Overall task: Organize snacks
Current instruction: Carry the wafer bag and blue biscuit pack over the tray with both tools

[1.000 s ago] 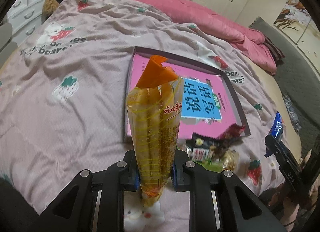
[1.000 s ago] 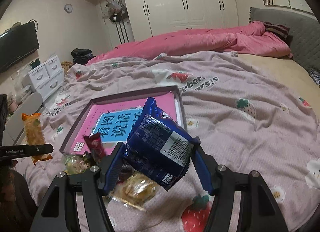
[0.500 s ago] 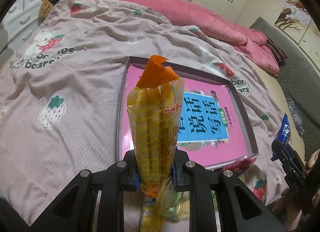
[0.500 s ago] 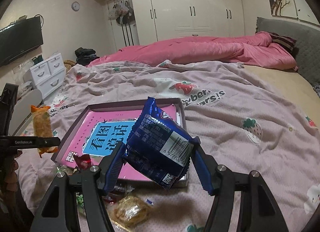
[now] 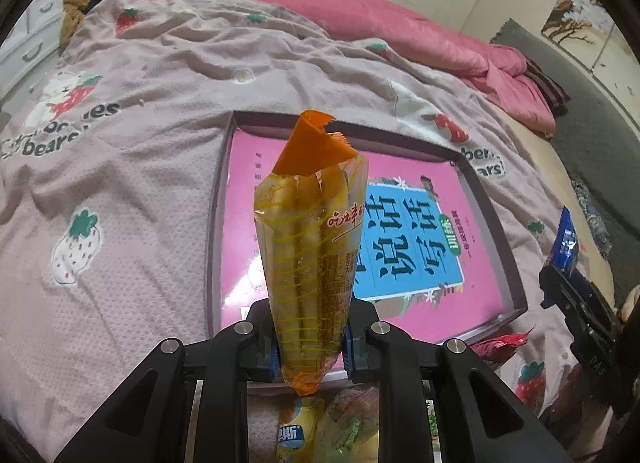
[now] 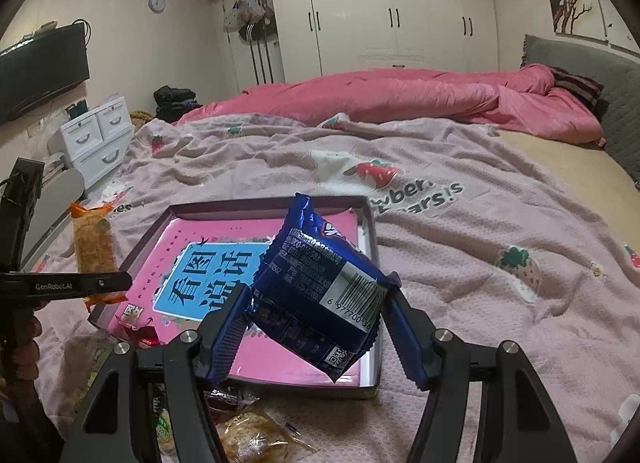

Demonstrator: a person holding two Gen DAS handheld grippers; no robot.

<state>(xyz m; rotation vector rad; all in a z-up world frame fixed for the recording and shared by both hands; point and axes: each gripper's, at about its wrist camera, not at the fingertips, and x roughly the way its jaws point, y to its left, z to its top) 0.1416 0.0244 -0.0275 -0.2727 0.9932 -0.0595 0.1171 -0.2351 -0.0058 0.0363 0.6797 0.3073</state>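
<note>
We hold a snack in each pair of tongs: the left tongs [image 5: 310,343] pinch the tall orange-yellow packet [image 5: 310,255], the right tongs [image 6: 316,337] grip the blue packet [image 6: 320,295] across its width. Both hang over the near edge of the shallow box [image 6: 370,223], whose pink floor holds no snacks yet. Left to sort: the loose snacks [image 6: 252,437] on the bedspread [image 6: 480,263] before the box. Nothing blocks the drop.

On the bed [image 6: 460,263] in front of you lies a shallow tray [image 6: 370,231], a book [image 5: 408,247] flat inside it. Loose snack packets [image 6: 248,439] lie on the blanket just before the tray's near edge. Behind the tray, a bunched quilt [image 6: 400,97] crosses the bed; drawers [image 6: 100,135] stand beyond its left side.
</note>
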